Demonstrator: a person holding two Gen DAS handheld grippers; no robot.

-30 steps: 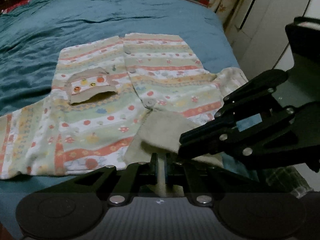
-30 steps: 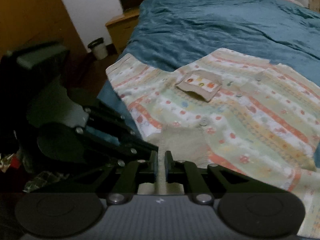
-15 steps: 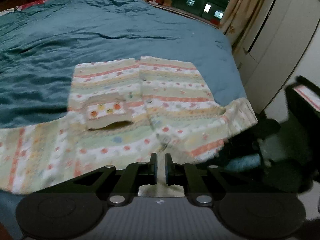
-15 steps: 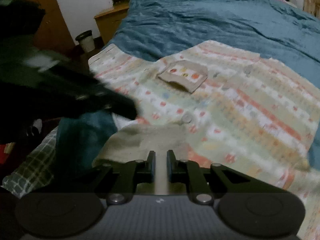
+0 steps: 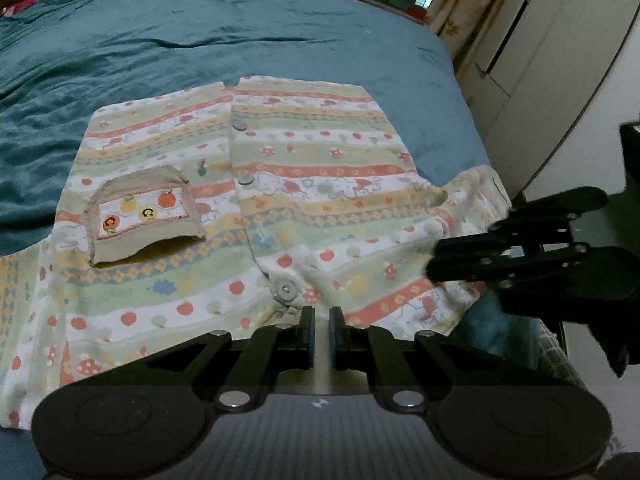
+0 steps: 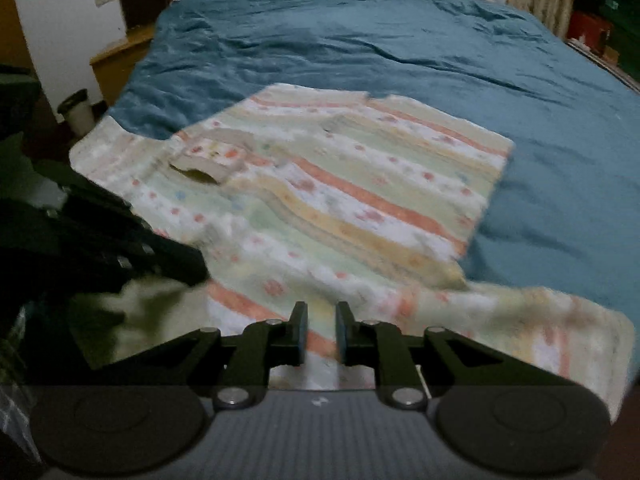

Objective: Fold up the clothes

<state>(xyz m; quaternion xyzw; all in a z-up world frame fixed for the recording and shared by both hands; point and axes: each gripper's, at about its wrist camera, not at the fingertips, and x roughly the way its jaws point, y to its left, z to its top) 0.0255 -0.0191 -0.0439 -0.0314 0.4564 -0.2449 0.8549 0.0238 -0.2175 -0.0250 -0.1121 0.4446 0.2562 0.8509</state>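
striped shirt (image 5: 312, 208) spread flat on blue bed (image 5: 200, 40), buttons up. left gripper (image 5: 319, 320) nearly closed at the collar edge, grip unclear. right gripper (image 6: 321, 328) slightly apart over the shirt.

Open blanket (image 5: 200, 32) beyond shirt (image 5: 320, 184), wardrobe (image 5: 560, 60) right.

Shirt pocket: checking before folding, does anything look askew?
Yes. The beige pocket on the striped shirt gapes along its near edge, lifted off the fabric rather than lying flat. Elsewhere the shirt lies fairly smooth.
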